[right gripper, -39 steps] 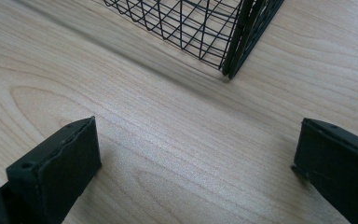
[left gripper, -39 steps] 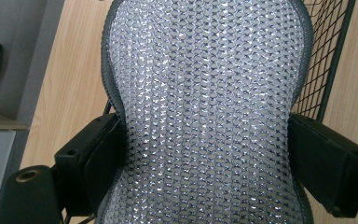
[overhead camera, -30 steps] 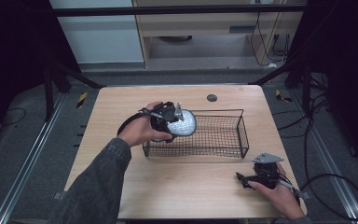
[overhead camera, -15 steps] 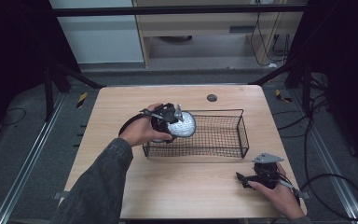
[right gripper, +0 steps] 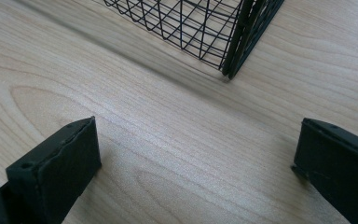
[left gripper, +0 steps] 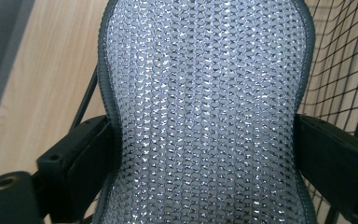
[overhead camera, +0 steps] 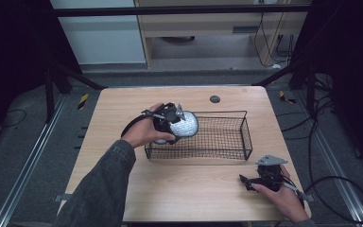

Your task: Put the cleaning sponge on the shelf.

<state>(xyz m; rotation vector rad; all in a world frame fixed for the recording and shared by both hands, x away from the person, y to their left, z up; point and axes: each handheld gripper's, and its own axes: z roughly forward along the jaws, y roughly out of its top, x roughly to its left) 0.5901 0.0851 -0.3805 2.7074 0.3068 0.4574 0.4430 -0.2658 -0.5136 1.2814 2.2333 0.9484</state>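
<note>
Left hand-held gripper [overhead camera: 177,124] clamps the silver mesh pad [left gripper: 205,112] above the wire basket's [overhead camera: 246,137] left end, ready to drop it in, while the right hand-held gripper [overhead camera: 246,180] rests open on the tabletop [overhead camera: 189,189].

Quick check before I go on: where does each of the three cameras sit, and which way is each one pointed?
High view: above the person's side, facing forward and down on the table; shows both forearms, left gripper, right gripper.
Left gripper view: rides the left gripper, facing the silver mesh pad clamped between its black jaws.
Right gripper view: rides the right gripper, low over bare wood, facing a corner of the wire basket; jaws apart.
Shared: all three show the wire basket; the high and left gripper views show the pad.
</note>
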